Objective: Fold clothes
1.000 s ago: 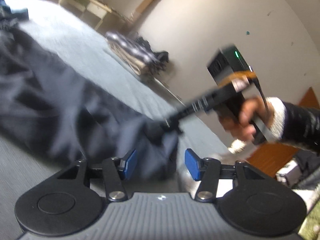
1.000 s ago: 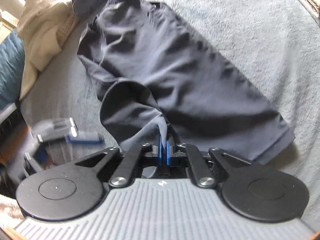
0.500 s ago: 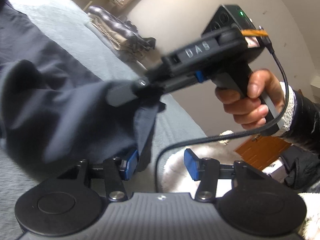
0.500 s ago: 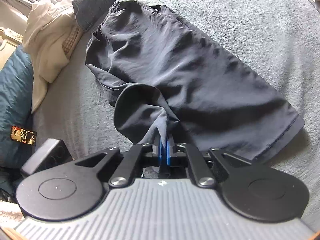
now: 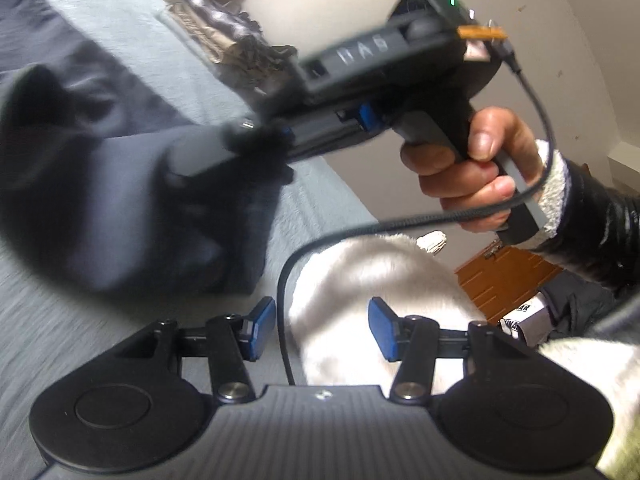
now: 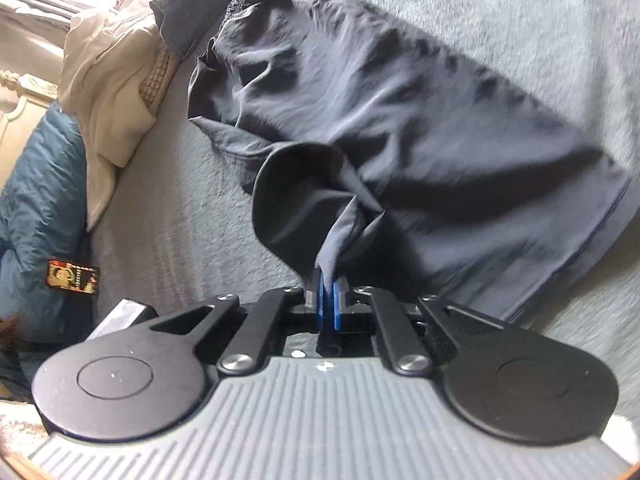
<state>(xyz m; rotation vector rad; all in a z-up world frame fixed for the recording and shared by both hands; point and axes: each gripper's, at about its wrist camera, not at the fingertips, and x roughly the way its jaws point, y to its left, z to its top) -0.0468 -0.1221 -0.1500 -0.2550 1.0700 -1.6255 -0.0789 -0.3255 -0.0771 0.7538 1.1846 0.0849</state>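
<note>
Dark navy shorts (image 6: 400,128) lie spread on a grey blanket (image 6: 520,20). My right gripper (image 6: 329,280) is shut on a pinch of a leg hem and holds it lifted. In the left wrist view the lifted cloth (image 5: 132,200) hangs from the right gripper (image 5: 260,140), held by a hand (image 5: 472,172). My left gripper (image 5: 322,322) is open and empty, just below and to the right of the hanging cloth, over the blanket (image 5: 48,340) and a white fluffy fabric (image 5: 380,276).
A cream garment (image 6: 116,76), a dark blue garment (image 6: 192,4) and a teal quilted jacket (image 6: 36,208) lie at the blanket's far left. A folded patterned pile (image 5: 216,32) sits at the bed's far end. A black cable (image 5: 400,220) hangs across the left gripper's view.
The right gripper has kept its hold on the hem and lifted it nearer the left gripper. The left gripper has stayed open, and the cloth is no longer between its fingers.
</note>
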